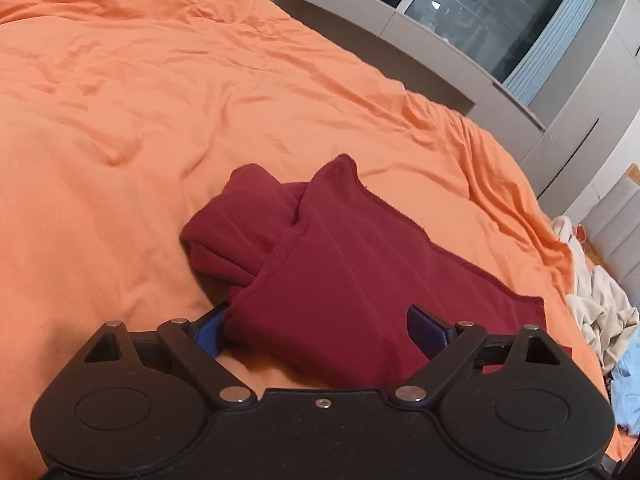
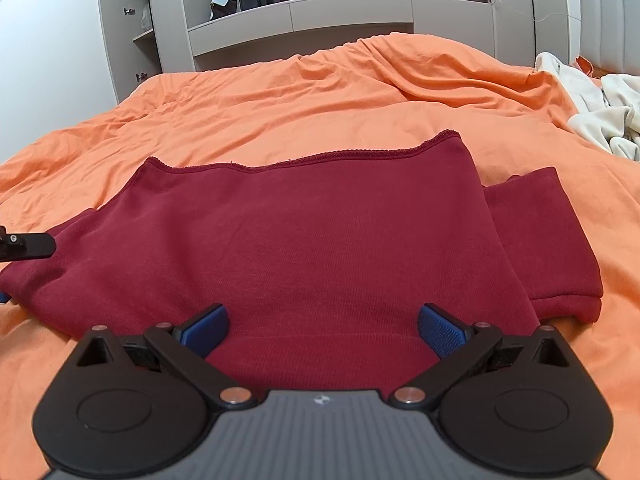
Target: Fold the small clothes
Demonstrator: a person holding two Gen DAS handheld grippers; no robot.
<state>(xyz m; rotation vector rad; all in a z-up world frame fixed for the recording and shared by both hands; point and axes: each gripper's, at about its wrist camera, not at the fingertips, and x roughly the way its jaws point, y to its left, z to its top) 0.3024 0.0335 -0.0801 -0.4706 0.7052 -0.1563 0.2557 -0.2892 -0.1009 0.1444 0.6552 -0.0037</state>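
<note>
- Orange duvet [image 2: 320, 96], wrinkled, covers the bed.
- Heap of cream cloth [image 2: 600, 116] at the duvet's right edge; pale blue cloth [image 1: 628, 384] just beside it.
- Grey cabinets [image 2: 352, 12] behind the bed.
- Dark window [image 1: 492, 16] above, lamp reflected.

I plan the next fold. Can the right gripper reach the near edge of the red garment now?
Probably yes. The right gripper is open just above the red garment, and nothing lies between them on the orange bedcover.

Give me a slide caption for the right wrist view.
Right gripper open over a dark red garment spread on the orange bed cover.
</note>
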